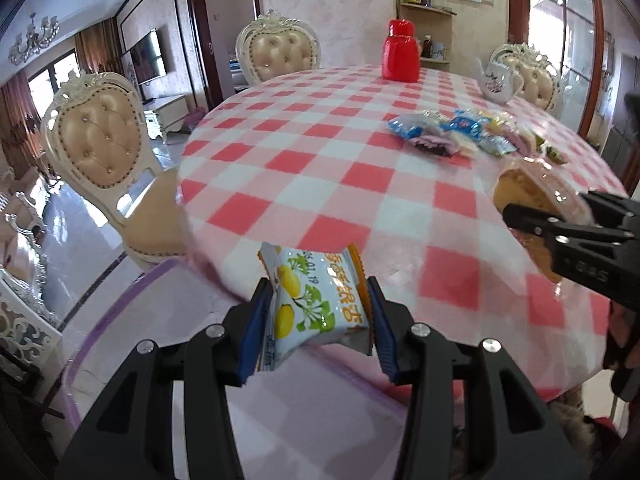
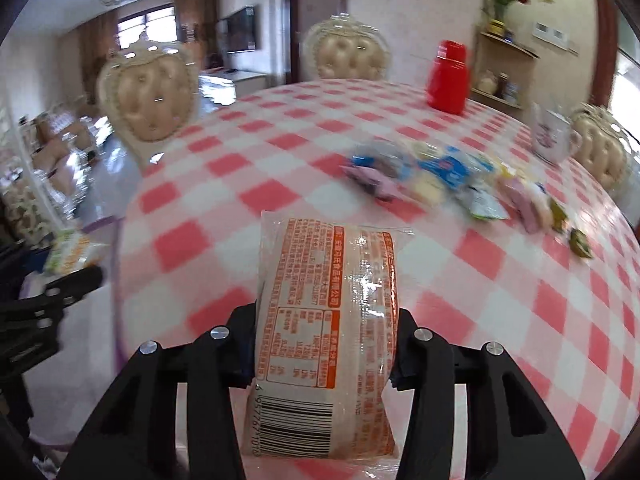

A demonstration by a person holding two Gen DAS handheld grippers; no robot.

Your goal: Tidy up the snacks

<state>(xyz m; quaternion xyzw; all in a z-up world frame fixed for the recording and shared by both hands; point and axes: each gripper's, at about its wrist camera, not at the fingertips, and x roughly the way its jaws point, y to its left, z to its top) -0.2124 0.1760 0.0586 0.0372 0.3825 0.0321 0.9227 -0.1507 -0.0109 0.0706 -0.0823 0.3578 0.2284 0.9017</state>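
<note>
My left gripper point(image 1: 316, 324) is shut on a small white snack packet point(image 1: 312, 300) printed with yellow fruit and green leaves, held above the near rim of the table. My right gripper point(image 2: 326, 332) is shut on a long clear-wrapped pastry pack point(image 2: 326, 320) with orange print and a barcode, its blue pads pressing both sides. In the left wrist view that right gripper point(image 1: 560, 220) enters from the right with the pastry pack point(image 1: 528, 196). A heap of loose snack packets point(image 1: 464, 130) point(image 2: 448, 178) lies on the far right of the checked tablecloth point(image 1: 320, 168) point(image 2: 248, 184).
A red thermos point(image 1: 400, 50) point(image 2: 448, 78) stands at the table's far side, a white flowered teapot point(image 1: 498, 78) to its right. Cream tufted chairs point(image 1: 100, 136) point(image 1: 278, 50) ring the round table. A purple-edged clear sheet point(image 1: 304, 412) lies below my left gripper.
</note>
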